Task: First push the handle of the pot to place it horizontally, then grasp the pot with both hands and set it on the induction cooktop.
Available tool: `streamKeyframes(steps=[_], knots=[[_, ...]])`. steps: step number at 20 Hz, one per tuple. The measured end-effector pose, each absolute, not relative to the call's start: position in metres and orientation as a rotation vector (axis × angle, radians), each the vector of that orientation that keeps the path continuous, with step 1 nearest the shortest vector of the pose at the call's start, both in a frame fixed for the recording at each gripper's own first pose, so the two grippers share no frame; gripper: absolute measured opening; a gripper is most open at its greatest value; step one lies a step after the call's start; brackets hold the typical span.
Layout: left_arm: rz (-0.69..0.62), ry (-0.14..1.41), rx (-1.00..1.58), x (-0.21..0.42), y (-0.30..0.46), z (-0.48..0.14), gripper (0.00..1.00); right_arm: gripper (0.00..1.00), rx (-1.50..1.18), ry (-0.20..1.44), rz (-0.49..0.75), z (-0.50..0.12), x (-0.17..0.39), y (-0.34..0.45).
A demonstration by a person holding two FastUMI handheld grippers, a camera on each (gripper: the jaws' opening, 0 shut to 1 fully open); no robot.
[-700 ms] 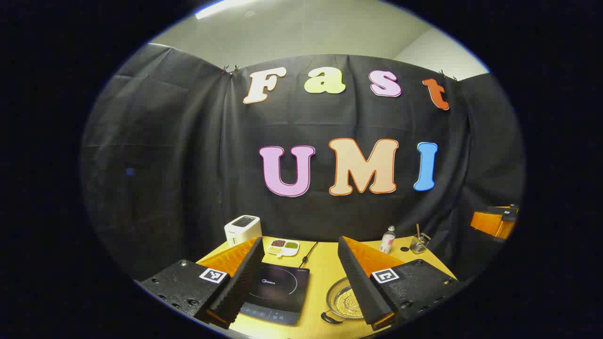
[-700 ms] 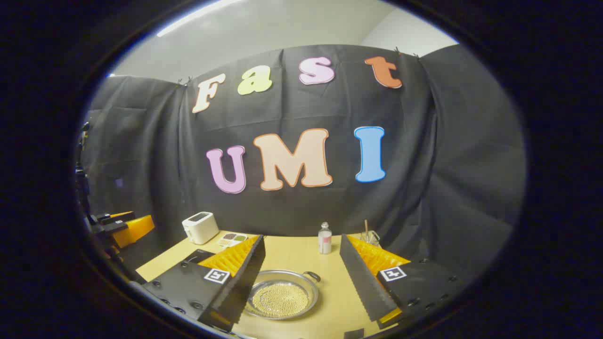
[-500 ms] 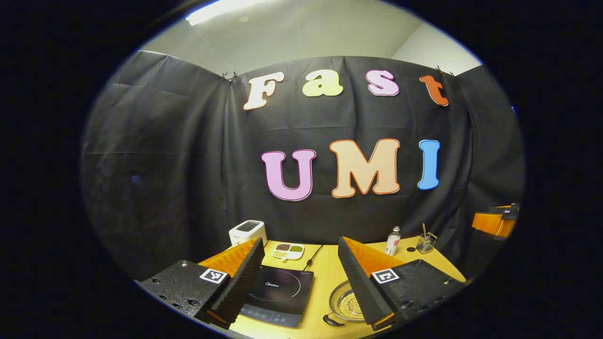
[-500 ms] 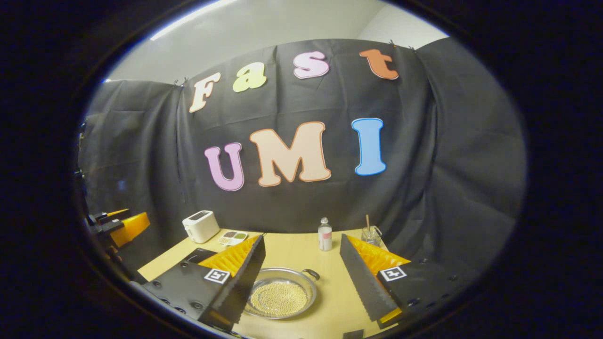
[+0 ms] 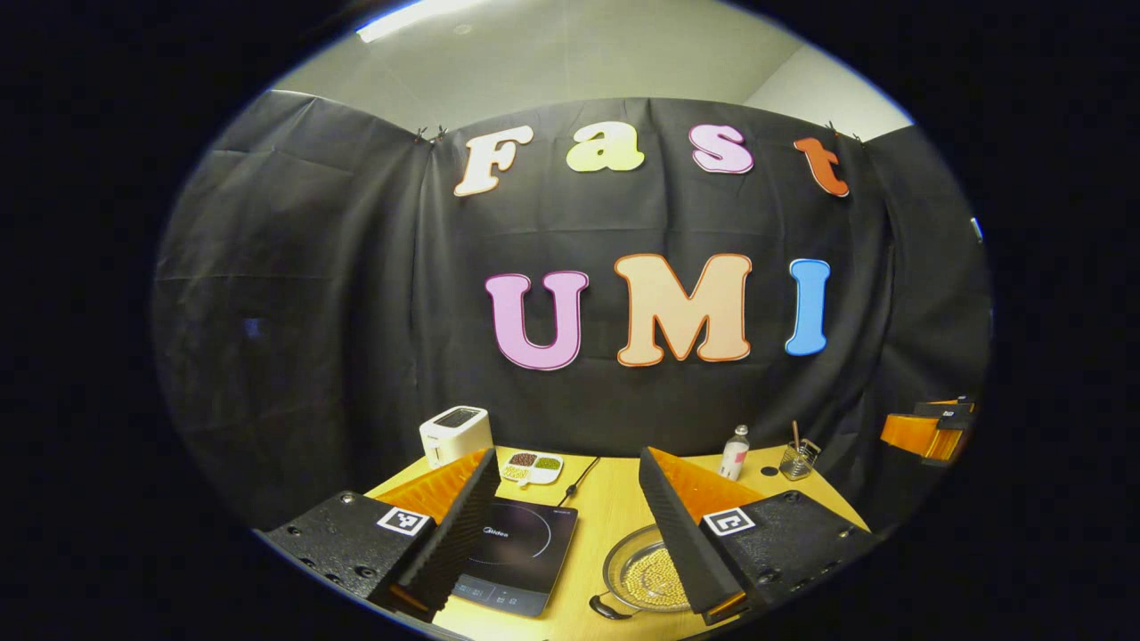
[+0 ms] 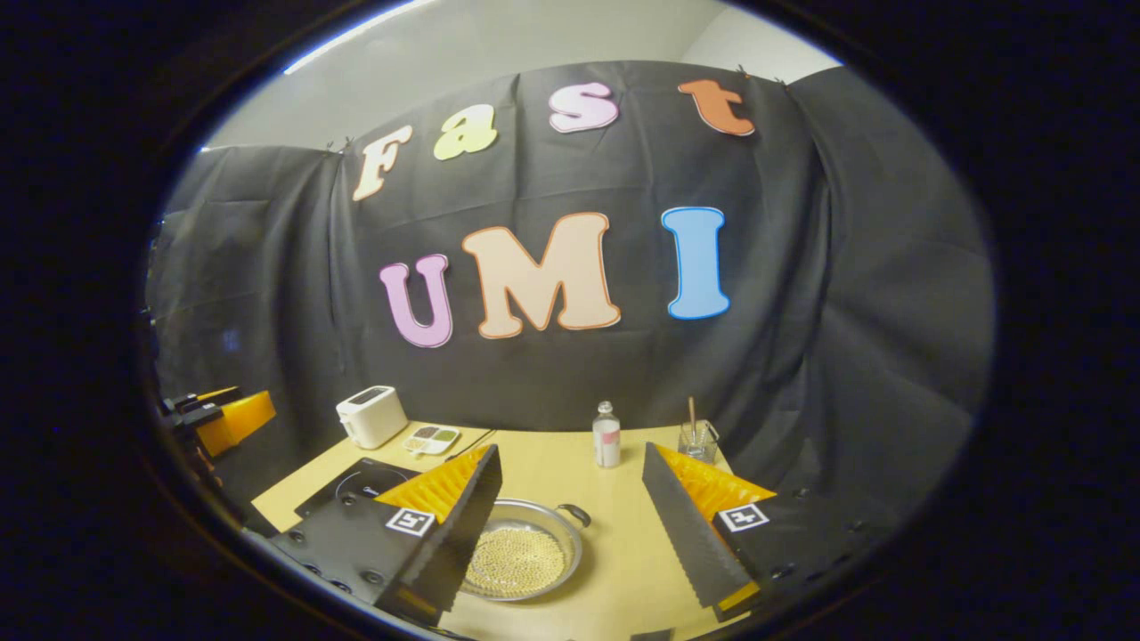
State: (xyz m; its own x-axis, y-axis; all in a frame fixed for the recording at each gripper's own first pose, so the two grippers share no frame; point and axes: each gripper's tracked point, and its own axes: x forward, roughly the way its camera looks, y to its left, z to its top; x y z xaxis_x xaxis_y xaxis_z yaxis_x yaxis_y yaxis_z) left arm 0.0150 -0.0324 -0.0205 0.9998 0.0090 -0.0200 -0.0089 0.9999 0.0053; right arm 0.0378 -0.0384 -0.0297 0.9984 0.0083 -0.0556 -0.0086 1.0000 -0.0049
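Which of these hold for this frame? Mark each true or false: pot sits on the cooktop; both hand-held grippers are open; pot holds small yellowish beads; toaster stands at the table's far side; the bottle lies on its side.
1. The pot sits on the induction cooktop. False: it rests on the table beside it.
2. The left hand-held gripper and right hand-held gripper are open. True.
3. The pot holds small yellowish beads. True.
4. The toaster stands at the table's far side. True.
5. The bottle lies on its side. False: it stands upright.

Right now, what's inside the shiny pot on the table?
The pot holds a layer of small golden beads spread over its bottom. The right claw has one finger covering the pot's left edge, so that part is hidden.
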Motion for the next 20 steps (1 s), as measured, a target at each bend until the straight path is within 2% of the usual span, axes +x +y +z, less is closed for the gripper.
streamKeyframes(steps=[2, 3, 5, 6, 8, 13, 14, 16, 18, 19, 20], knots=[[0.014, 0.035, 0.01, 0.017, -0.032, -0.025, 0.96, 0.99, -0.002, 0.073, 0.009, -0.035, 0.039, -0.039], [0.016, 0.037, 0.007, 0.017, -0.032, -0.027, 0.92, 0.99, 0.0, 0.076, 0.011, -0.035, 0.039, -0.039], [0.016, 0.035, -0.01, 0.018, -0.034, -0.026, 0.96, 0.99, -0.003, 0.084, 0.013, -0.038, 0.04, -0.039], [0.019, 0.035, -0.015, 0.018, -0.033, -0.028, 0.96, 0.93, -0.005, 0.089, 0.013, -0.041, 0.042, -0.039], [0.032, 0.036, -0.013, 0.018, -0.029, -0.028, 0.92, 0.93, 0.001, 0.097, 0.018, -0.045, 0.043, -0.037], [0.057, 0.034, 0.003, 0.018, -0.013, -0.026, 0.92, 0.94, 0.015, 0.133, 0.029, -0.055, 0.046, -0.026], [0.06, 0.035, 0.0, 0.018, -0.01, -0.028, 0.96, 0.93, 0.014, 0.139, 0.032, -0.059, 0.046, -0.022], [0.048, 0.044, -0.011, 0.018, -0.006, -0.033, 0.96, 0.89, 0.006, 0.147, 0.025, -0.062, 0.046, -0.014], [0.027, 0.054, -0.018, 0.02, -0.003, -0.04, 0.93, 0.89, 0.005, 0.154, 0.01, -0.067, 0.042, -0.004], [0.014, 0.061, -0.019, 0.021, 0.001, -0.043, 0.96, 0.89, 0.01, 0.158, 0.004, -0.068, 0.041, 0.002], [0.001, 0.067, -0.021, 0.021, 0.004, -0.046, 0.93, 0.89, 0.015, 0.161, -0.004, -0.071, 0.039, 0.007]])
